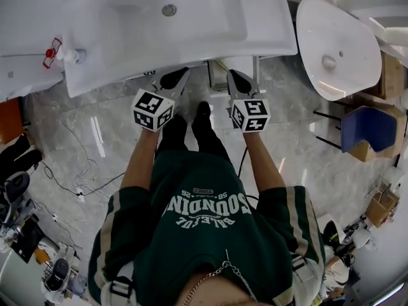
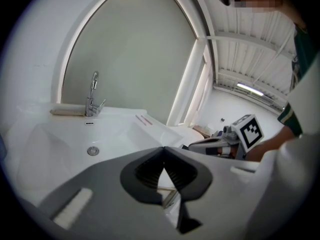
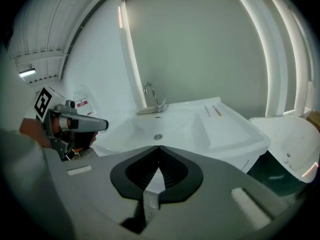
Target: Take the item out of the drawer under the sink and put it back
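Hovering just before the sink [image 1: 210, 40], left tongs [image 1: 172, 78] and right tongs [image 1: 239, 80] pressed together, empty.

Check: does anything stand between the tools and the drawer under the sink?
Nothing visible does. The left tool and right tool, both shut, face the sink with open air ahead; the drawer is hidden beneath it.

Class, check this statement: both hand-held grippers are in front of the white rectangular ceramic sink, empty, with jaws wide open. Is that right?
No. The left gripper and right gripper are in front of the white rectangular ceramic sink and empty, but their jaws are shut, tips together, as the left and right gripper views show.
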The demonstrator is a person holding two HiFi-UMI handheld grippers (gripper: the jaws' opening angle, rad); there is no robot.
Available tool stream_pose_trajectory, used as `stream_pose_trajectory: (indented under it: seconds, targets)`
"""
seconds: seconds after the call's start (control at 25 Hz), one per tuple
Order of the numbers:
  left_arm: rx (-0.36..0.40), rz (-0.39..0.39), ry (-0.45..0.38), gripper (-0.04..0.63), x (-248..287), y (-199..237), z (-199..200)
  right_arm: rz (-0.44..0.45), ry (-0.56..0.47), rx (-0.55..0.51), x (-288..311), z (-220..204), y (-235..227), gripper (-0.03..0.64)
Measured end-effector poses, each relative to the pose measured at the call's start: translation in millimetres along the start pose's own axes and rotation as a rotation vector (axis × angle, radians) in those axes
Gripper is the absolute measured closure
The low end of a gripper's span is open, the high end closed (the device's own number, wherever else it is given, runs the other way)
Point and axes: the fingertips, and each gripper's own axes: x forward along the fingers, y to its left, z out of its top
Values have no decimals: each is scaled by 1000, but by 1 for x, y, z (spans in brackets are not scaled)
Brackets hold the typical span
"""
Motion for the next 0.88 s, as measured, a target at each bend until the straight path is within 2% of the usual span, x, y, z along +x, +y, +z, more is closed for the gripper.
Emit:
stream_pose_trajectory:
  seconds: [0.24,0.52,0.88]
  targets:
    - [-7,8,13,545,8,-4,-12,3,142,-83,19,-54,-25,606]
    - [-41,52,19,546,4,5,-34,42,354,-288,61,-124,-42,499]
    - [-78,105,53,545,0,21,-73,89,572,-489,120,-210,-78,485]
